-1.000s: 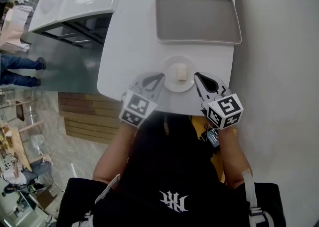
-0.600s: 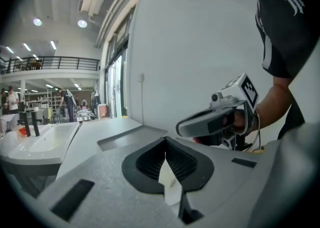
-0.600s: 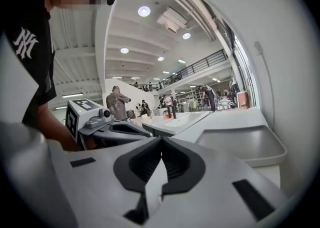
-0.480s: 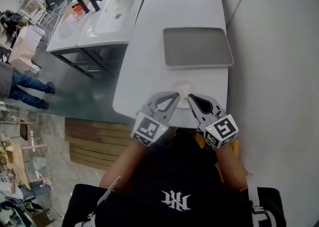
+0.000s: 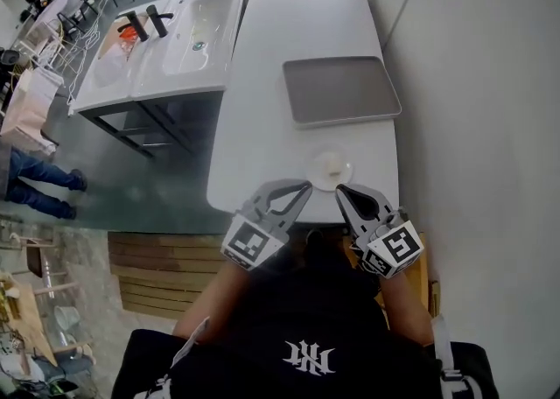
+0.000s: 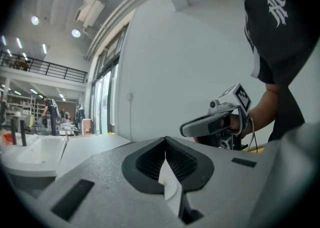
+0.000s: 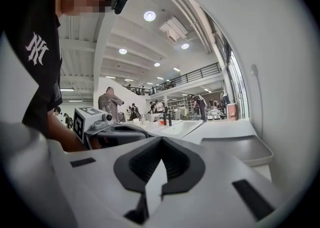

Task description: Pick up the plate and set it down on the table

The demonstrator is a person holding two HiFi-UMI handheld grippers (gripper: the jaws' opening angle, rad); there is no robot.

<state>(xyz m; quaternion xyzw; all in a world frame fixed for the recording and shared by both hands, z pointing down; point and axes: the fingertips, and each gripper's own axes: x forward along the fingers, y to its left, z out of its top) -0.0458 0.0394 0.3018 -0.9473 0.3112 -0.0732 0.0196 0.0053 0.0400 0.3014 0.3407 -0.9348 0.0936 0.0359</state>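
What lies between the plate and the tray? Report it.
Nothing. The head view shows only bare table between the plate and the tray.

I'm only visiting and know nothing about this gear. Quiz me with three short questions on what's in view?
1. True or false: the plate lies in the tray.
2. The left gripper and right gripper are: A both shut and empty; B both open; C both holding the plate.
3. What stands beside the table, on its left in the head view?
Key: 1 false, it lies on the table, apart from the tray. 2 A. 3 a sink.
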